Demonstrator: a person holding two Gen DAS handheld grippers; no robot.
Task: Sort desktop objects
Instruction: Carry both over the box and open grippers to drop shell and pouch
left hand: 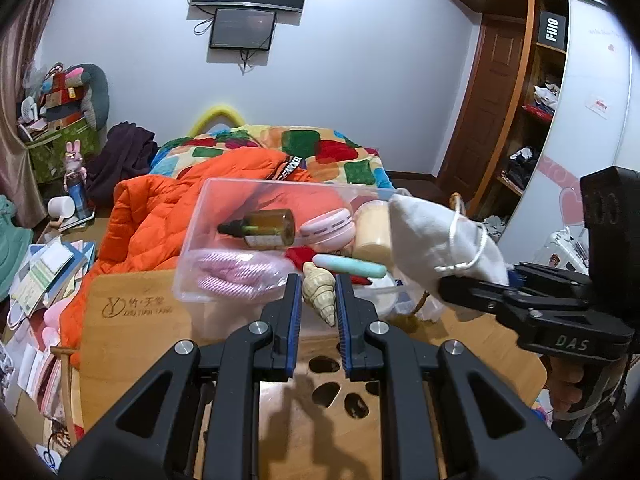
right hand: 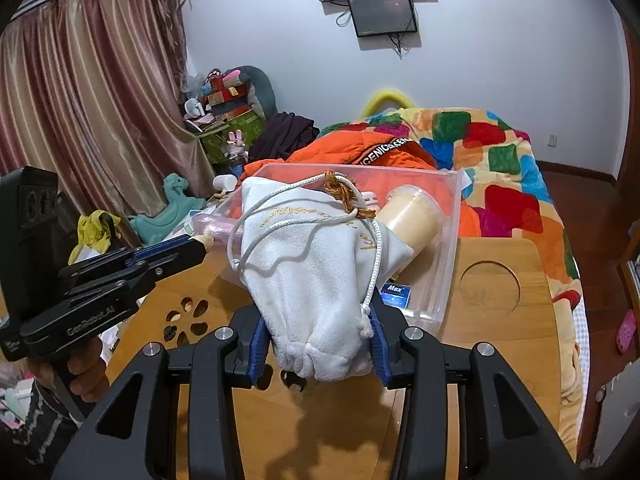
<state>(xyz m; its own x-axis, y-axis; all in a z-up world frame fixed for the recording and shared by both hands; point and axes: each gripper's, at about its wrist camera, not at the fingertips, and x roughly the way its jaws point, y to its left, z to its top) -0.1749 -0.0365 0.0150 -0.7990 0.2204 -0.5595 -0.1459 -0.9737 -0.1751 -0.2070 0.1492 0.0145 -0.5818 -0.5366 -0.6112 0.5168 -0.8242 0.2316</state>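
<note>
My left gripper (left hand: 318, 294) is shut on a cream spiral seashell (left hand: 320, 290), held at the near wall of a clear plastic box (left hand: 208, 200). The box holds a brown dropper bottle (left hand: 264, 228), a pink round case (left hand: 328, 229), a pink ribbed item (left hand: 236, 274), a mint tube (left hand: 348, 266) and a cream cup (left hand: 374, 232). My right gripper (right hand: 318, 344) is shut on a white drawstring pouch (right hand: 316, 264), held over the box's (right hand: 448, 240) right end. In the right wrist view the left gripper (right hand: 200, 246) enters from the left.
The box stands on a bamboo lap table (left hand: 132, 332) with cut-out holes (left hand: 336, 394) and a round recess (right hand: 490, 286). Behind lie an orange jacket (left hand: 160, 216) and a patchwork blanket (right hand: 504, 160). Papers (left hand: 44, 272) clutter the left.
</note>
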